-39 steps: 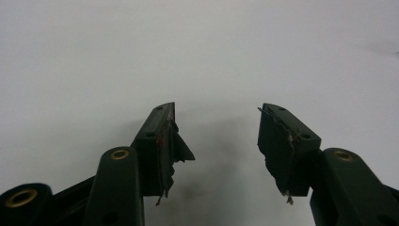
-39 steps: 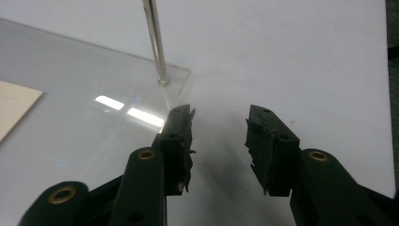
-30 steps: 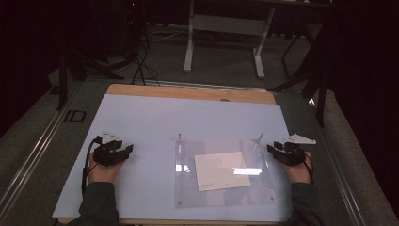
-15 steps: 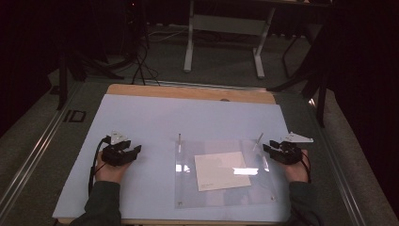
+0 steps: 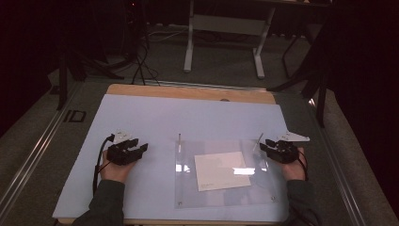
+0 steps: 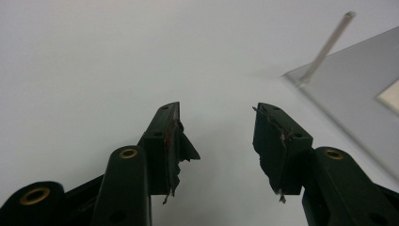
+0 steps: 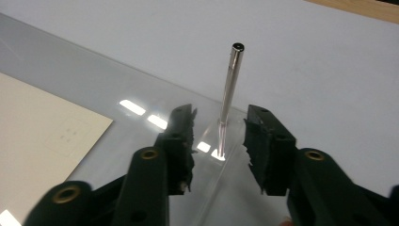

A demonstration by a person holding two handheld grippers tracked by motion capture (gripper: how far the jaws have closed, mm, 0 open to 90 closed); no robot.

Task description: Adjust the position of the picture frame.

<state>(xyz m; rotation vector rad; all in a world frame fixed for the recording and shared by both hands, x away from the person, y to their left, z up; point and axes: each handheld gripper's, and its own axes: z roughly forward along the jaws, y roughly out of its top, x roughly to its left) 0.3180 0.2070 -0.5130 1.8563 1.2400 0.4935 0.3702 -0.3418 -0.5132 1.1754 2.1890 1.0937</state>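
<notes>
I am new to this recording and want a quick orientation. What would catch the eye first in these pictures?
A clear plate lies on the pale table mat, with a cream card at its middle and a thin metal post at each far corner. The right gripper stands open on either side of the right post; the left gripper is open over bare mat.

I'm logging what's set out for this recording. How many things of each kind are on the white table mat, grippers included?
Clear plastic sheet: 1
Cream paper card: 1
Upright metal pins: 2, left pin and right pin
Handheld grippers: 2, left gripper and right gripper
Total: 6
</notes>
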